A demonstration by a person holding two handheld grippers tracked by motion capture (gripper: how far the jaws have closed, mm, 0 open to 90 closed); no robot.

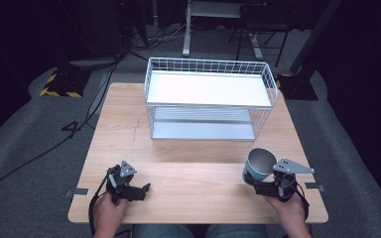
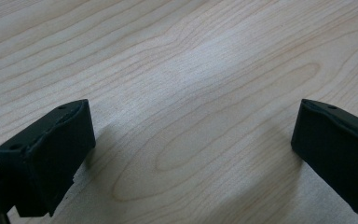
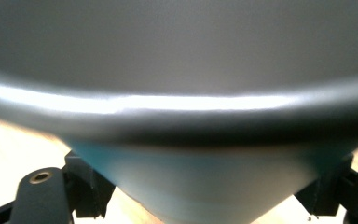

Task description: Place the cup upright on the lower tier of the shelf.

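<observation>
One cup [image 1: 259,165], teal outside and grey within, is sitting between the jaws of the right gripper [image 1: 256,184] at about five o'clock on the table [image 1: 193,188], near the front edge. It is tilting, its open mouth turned up and away from the person toward the rack. In the right gripper view the cup [image 3: 191,186] is narrowing down between the two black jaws, which are pressing on its lower body from either side, so the claw is clenched on the cup low down, near the base.

That low hold is where I judge the trouble is lying. The cup is tapering toward the base (a shape that tends to squeeze out of a pinch), and most of its body is standing above the jaws, so a quick swing or a loosening grip could let it tip further or slip out onto the wood. If the cup is bound for the rack, its wide rim could also catch on the wire edge, since the mouth is leading.

The left gripper [image 1: 144,189] is resting at about seven o'clock, well apart from the cup. In the left gripper view its jaws are standing wide apart over bare wood grain, released and holding nothing.

At twelve o'clock one white wire rack [image 1: 209,99] is standing with two shelves, an upper and a lower, both bare.

Counted: one cup, one rack, two shelves, two grippers, two hands, one table.
</observation>
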